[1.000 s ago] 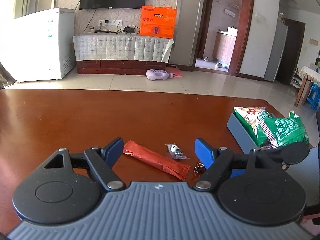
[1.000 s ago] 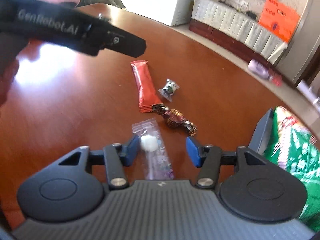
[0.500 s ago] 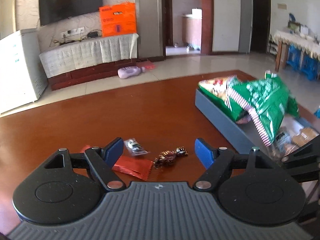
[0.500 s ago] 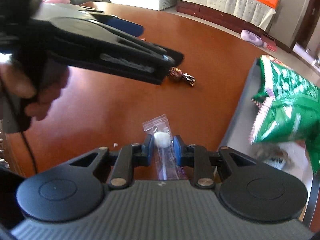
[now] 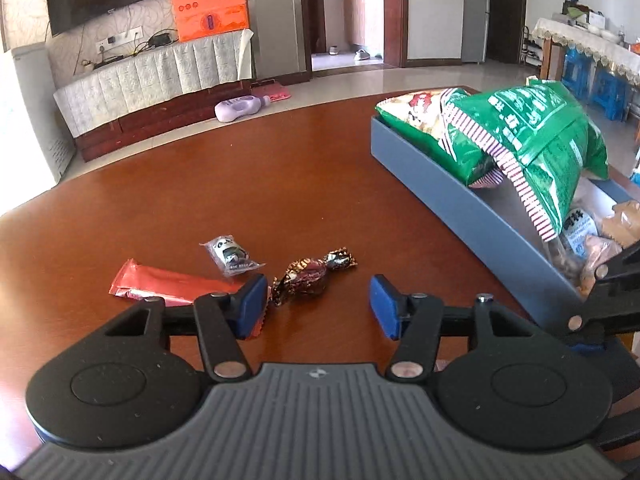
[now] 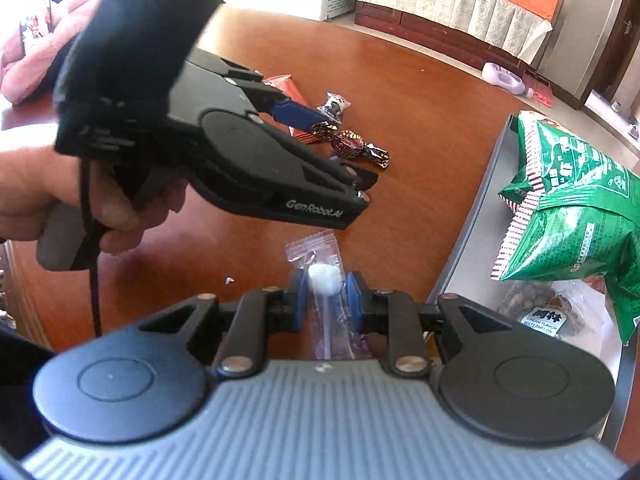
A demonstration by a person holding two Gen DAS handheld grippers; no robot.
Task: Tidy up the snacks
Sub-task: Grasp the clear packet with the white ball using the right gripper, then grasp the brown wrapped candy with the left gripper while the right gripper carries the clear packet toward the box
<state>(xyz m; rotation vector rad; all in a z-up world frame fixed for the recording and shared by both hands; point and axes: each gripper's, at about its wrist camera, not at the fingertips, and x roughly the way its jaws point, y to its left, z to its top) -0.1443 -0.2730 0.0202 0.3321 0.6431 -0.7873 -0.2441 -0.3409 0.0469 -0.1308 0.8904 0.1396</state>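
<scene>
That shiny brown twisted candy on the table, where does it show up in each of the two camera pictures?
Left wrist view: the brown candy lies low and centre, just beyond the gripper's blue fingers.
Right wrist view: the brown candy sits above centre, just past the other hand-held gripper.
Shared landmark: the green snack bag in the tray.

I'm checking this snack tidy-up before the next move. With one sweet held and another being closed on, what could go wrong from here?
1. The left gripper, jaws closing, has the dark foil-wrapped candy ahead of its blue pads rather than between them; it may shut on nothing.
2. Its left pad overlaps the red flat wrapper and could drag it.
3. The right gripper pinches the clear-wrapped white lollipop, which might slip before reaching the grey-blue tray.
</scene>
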